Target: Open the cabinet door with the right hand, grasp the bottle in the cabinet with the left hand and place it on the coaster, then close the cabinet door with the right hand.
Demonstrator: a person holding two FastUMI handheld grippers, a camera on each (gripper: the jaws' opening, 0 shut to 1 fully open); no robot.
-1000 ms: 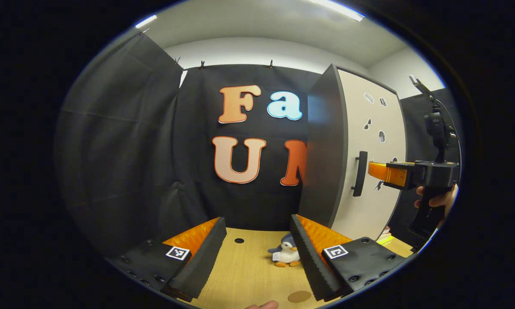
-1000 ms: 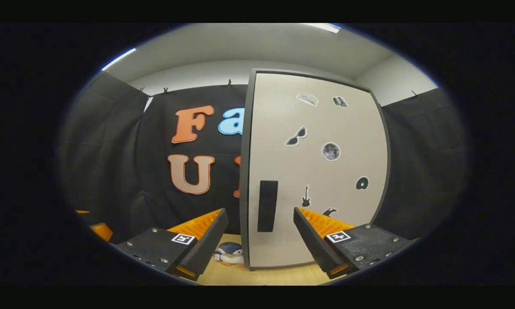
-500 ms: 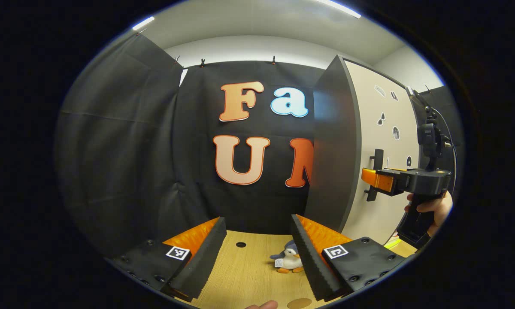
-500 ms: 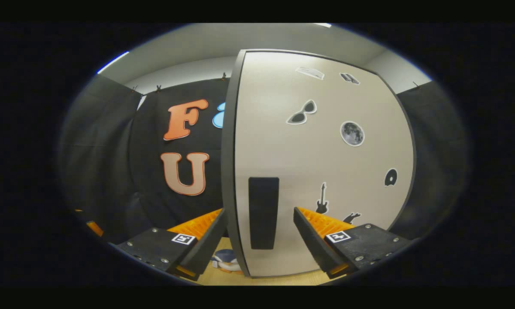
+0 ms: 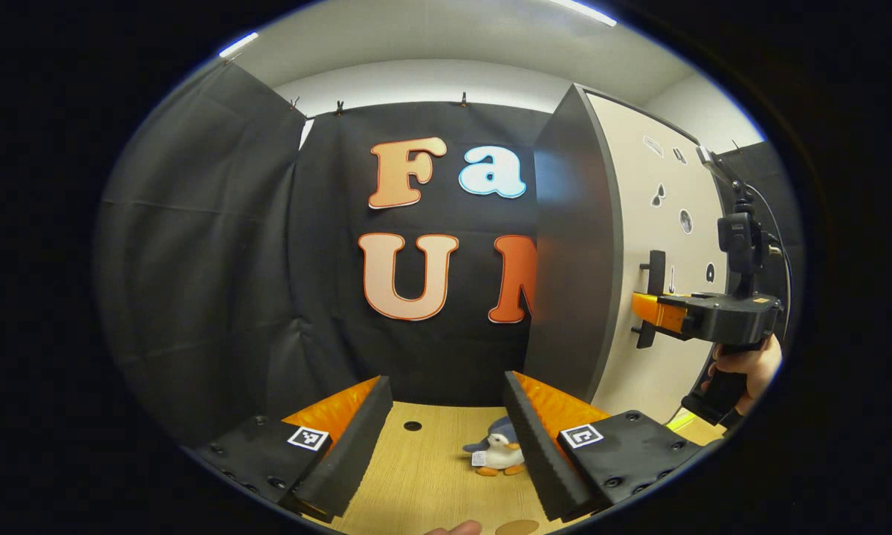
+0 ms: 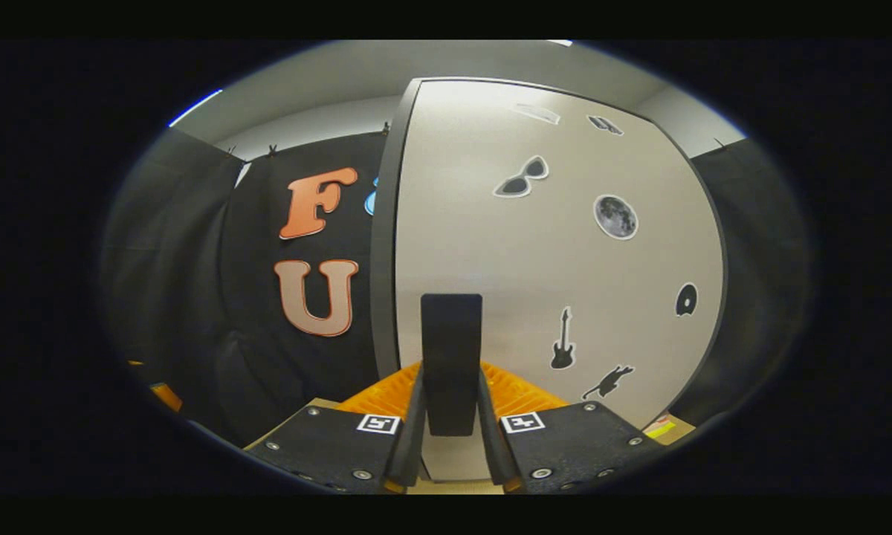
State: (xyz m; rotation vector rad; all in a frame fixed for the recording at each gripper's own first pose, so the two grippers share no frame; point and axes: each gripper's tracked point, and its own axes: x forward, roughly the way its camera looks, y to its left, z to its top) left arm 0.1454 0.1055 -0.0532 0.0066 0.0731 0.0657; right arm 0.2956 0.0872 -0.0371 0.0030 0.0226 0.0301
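The tall cabinet (image 5: 574, 253) stands at the right, and its pale stickered door (image 6: 550, 245) hides the inside. My right gripper (image 6: 451, 380) is shut on the door's dark vertical handle (image 6: 451, 334), one finger pressing on each side. In the left gripper view the handle (image 5: 655, 271) sticks out from the door, the right gripper (image 5: 650, 312) is at it, and a hand (image 5: 747, 368) holds that gripper. My left gripper (image 5: 446, 380) is open over the wooden table (image 5: 424, 475), holding nothing. A brown round coaster (image 5: 516, 527) lies at the table's near edge.
A small plush penguin (image 5: 499, 453) sits on the table beside my left gripper's right finger. A round hole (image 5: 412, 426) is in the tabletop farther back. Black cloth walls close the booth behind and on the left.
My right gripper moved in to the door and its fingers shut on the handle. The left gripper stayed open and shifted only slightly.
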